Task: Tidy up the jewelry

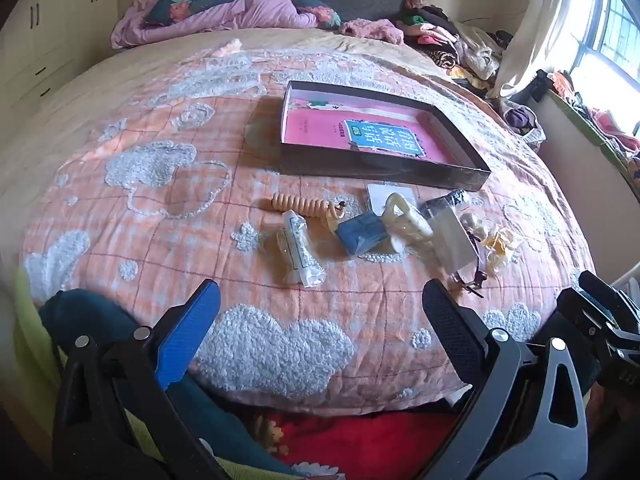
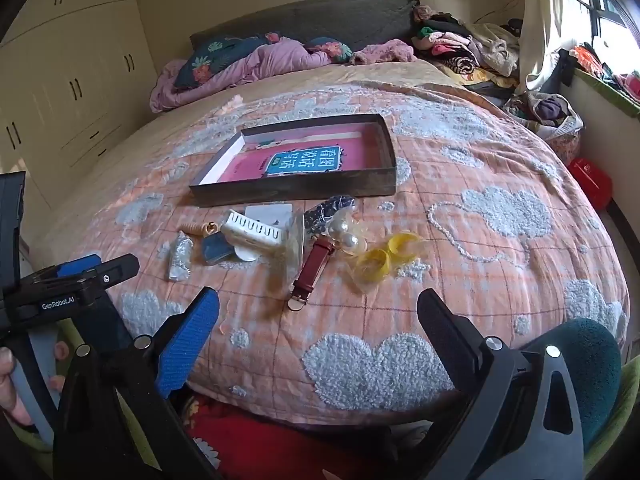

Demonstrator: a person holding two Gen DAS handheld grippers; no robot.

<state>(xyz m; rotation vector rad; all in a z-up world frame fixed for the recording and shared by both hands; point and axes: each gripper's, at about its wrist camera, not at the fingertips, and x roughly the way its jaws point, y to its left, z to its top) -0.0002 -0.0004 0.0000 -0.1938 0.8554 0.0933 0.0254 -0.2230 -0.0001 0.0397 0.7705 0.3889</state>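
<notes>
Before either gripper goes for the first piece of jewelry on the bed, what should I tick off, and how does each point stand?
1. Left gripper open and empty: ok.
2. Right gripper open and empty: ok.
3. Tray on the bedspread with its open side up: ok.
4. Room in the tray: ok, only a pink book lies in it.
5. Watch lying clear for a grasp: ok, the strap is exposed.
6. Pearl pieces and yellow bands separable: cannot tell, clear wrapping covers them.

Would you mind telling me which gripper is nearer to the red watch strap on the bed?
Right. The right gripper hangs open just short of the red watch strap, nearly in line with it. The left gripper, also open, is farther off to the strap's left, facing the clear packet.
</notes>
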